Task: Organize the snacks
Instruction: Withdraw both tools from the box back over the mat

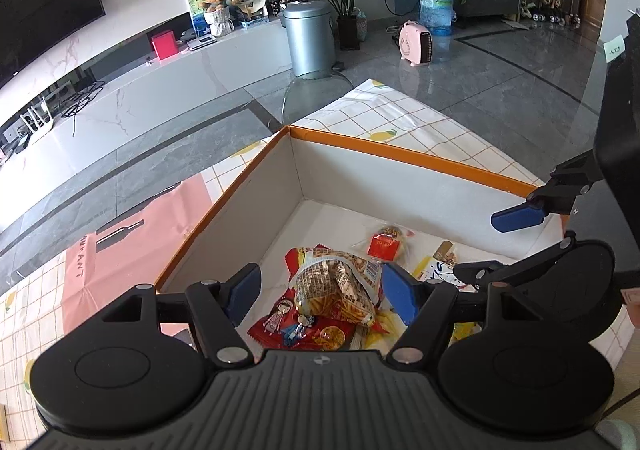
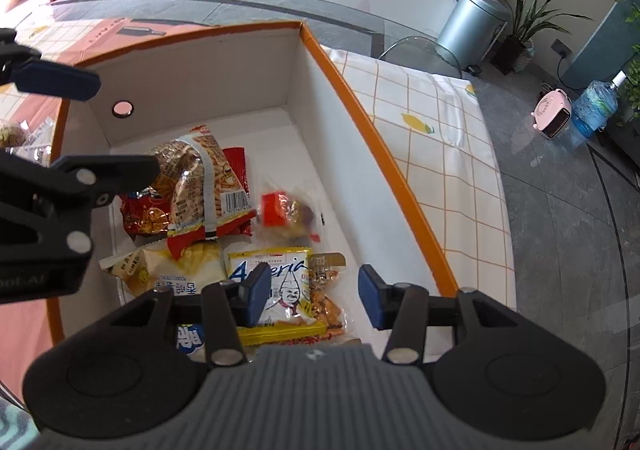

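Your left claw (image 1: 320,292) stands wide apart at the lower centre of its frame, holding nothing; the clear crinkled bag of stick snacks (image 1: 340,290) lies loose beneath it. Your right claw (image 2: 308,300) is partly parted, also empty, above the yellow-and-white flat packet (image 2: 280,274). Both hover over the white orange-rimmed cardboard box (image 2: 340,78), where several packets already lie heaped. At the left edge of the right view, a few packets (image 2: 24,142) remain outside. Judged: mostly done, stragglers left.
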### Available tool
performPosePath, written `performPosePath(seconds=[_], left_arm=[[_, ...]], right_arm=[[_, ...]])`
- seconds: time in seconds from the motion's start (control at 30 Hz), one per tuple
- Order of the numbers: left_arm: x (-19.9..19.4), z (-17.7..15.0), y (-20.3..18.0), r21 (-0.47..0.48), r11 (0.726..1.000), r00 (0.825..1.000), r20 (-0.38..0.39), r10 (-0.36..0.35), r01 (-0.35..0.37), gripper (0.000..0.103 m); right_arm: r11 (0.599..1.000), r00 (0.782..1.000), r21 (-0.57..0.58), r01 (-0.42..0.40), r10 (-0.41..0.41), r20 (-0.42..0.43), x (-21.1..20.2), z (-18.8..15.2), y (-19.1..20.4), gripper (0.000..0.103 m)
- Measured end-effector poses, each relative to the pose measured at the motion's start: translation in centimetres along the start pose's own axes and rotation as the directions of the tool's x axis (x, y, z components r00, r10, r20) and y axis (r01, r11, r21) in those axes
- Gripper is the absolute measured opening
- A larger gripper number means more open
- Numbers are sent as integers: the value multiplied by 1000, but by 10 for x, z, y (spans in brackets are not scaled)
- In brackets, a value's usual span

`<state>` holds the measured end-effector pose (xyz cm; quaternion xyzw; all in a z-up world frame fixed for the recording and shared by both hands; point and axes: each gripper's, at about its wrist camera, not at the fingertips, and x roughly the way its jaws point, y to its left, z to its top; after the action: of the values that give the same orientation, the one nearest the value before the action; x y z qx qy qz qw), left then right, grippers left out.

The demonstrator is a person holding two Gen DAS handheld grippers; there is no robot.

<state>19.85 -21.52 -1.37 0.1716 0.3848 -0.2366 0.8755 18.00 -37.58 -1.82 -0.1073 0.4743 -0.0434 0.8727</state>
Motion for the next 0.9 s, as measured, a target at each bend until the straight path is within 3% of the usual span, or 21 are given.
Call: performPosePath(seconds=[0.5, 0.9], left_arm=[[-64, -24, 0, -12, 999, 998, 54, 40, -40, 81], [-104, -75, 38, -108, 989, 995, 18, 101, -98, 81]], right_arm=[[1000, 992, 0, -5, 5, 127, -83, -21, 35, 59], [981, 966, 121, -151, 121, 228, -112, -65, 87, 61]])
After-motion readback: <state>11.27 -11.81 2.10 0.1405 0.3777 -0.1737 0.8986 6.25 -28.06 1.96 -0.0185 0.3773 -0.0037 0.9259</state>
